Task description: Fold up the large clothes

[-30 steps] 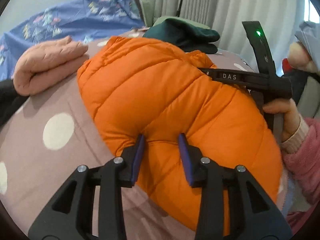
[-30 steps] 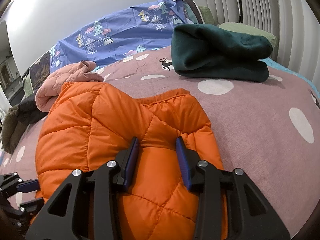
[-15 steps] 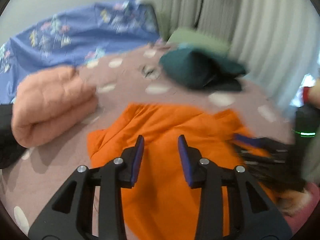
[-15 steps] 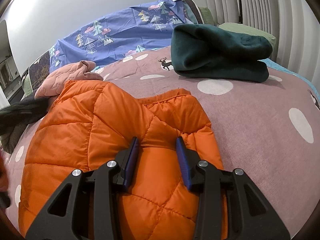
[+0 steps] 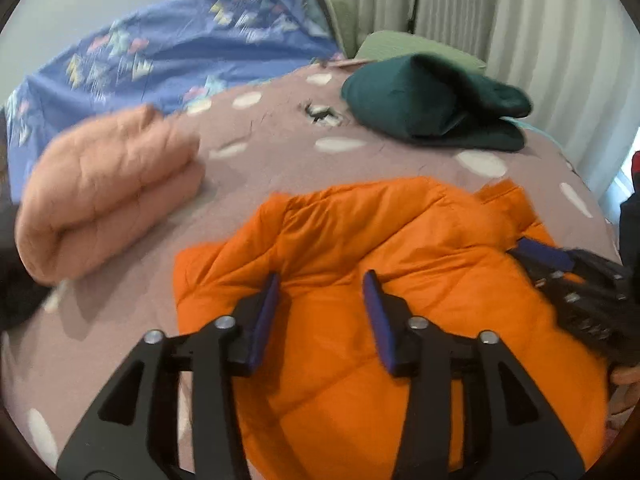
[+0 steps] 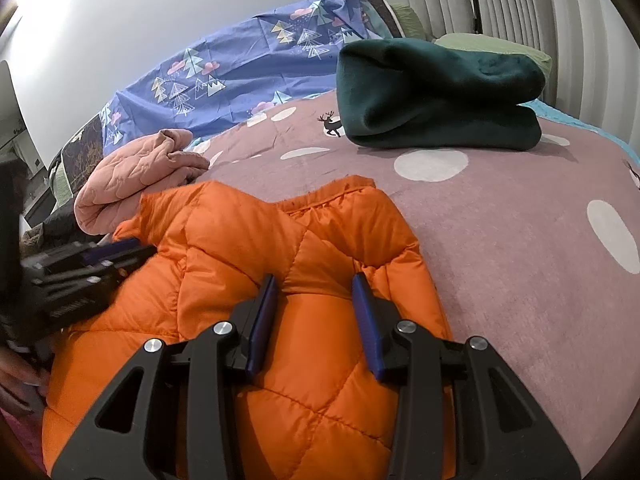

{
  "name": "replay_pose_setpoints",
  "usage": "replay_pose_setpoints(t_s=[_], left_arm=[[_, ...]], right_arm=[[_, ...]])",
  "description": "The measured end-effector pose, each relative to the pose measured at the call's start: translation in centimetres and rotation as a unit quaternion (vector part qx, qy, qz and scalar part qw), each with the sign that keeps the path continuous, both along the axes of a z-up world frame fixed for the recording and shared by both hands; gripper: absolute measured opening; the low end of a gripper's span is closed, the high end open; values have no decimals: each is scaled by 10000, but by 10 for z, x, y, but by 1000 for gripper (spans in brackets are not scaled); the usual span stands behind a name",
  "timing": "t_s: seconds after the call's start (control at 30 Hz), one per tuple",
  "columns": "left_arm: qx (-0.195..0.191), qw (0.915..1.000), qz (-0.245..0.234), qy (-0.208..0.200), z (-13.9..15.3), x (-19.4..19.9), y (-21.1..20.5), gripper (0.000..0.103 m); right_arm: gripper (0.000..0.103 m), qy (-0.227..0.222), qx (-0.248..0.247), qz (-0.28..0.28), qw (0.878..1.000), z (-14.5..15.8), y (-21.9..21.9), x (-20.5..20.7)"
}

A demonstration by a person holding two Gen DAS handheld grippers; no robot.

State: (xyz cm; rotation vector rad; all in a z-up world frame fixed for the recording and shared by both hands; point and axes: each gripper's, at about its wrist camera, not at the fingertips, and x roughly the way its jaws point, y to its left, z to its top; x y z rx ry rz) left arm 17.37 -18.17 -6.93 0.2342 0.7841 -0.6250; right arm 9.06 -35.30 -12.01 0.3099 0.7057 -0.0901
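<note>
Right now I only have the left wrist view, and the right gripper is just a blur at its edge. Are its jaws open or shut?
Observer: Open. In the right wrist view the right gripper has its jaws apart over the orange quilted puffer jacket, and nothing is pinched between them.
Operator: Where on the jacket is it?
Observer: Near the jacket's right edge. Bare mauve bedsheet with white dots begins just beyond the right finger.
Operator: And how does my left gripper look from there?
Observer: The left gripper is at the jacket's left side, side-on and blurred, with its fingers pointing in across the jacket.
</note>
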Motion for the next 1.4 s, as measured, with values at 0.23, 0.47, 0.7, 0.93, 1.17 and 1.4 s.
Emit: replay_pose_setpoints(t_s=[0.23,0.47,0.7,0.93,1.17,1.4], left_arm=[[349,9988,-38,328,-14,37,-36,61],[706,9975,-79,-48,-36,31,-40,62],[392,9991,175,36,-5,-1,-12,59],[-129,9994,-271,158,18,-66,3,63],[508,9970,-501,-303,1,-96,-18,65],[678,9955,-587,-306,0,-98,-22,65]], right_arm=[[40,11,49,-28,10000,-1,-1,2],[40,34,132,-4,9999,-2,0,5],[40,1,-27,4,10000,-1,2,2],[41,-55,26,-3,10000,1,-1,-2],[45,-37,-26,-55,10000,9,-3,-19],[72,115,-193,-175,9996,12,-5,-44]])
